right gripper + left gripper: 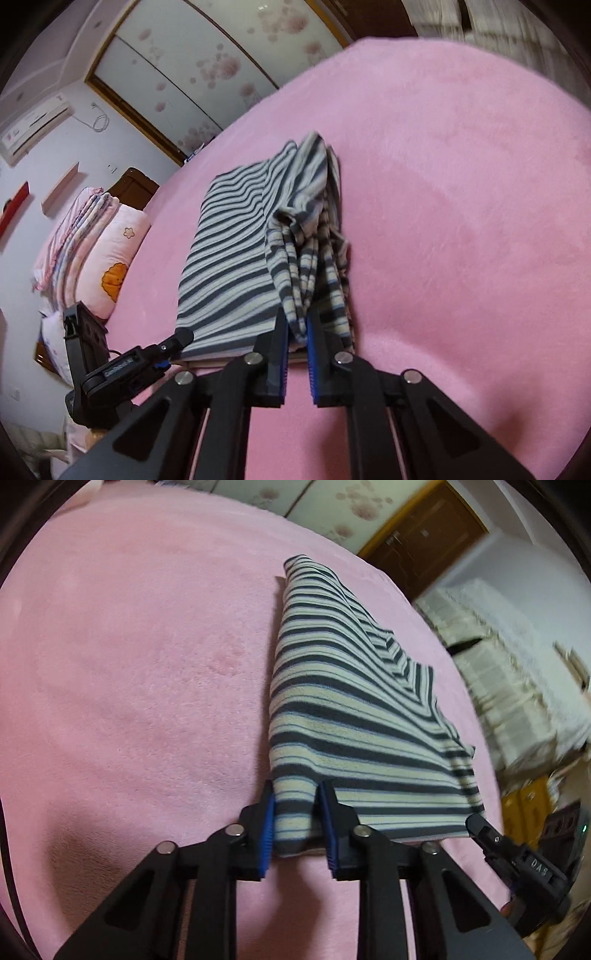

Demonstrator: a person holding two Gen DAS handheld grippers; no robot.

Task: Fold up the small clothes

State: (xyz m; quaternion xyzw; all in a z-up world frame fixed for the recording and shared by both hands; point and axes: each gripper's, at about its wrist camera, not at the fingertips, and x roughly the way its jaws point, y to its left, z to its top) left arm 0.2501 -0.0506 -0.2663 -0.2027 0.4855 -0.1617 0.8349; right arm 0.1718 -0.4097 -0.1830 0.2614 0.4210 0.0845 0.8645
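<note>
Pink plush bedspread (461, 184) fills the ground ahead of and on both sides of the jaws in both views. Beyond the jaws, sliding wardrobe doors (207, 66) with pale panels, pink blossom print, wood frame. Left of the right jaws: wall air conditioner (33, 129) high on a pale wall, stacked pink bedding (88, 240) below. Right of the left jaws: brown wooden door (424, 531), cream-covered furniture (509, 672). Light is soft and even.
</note>
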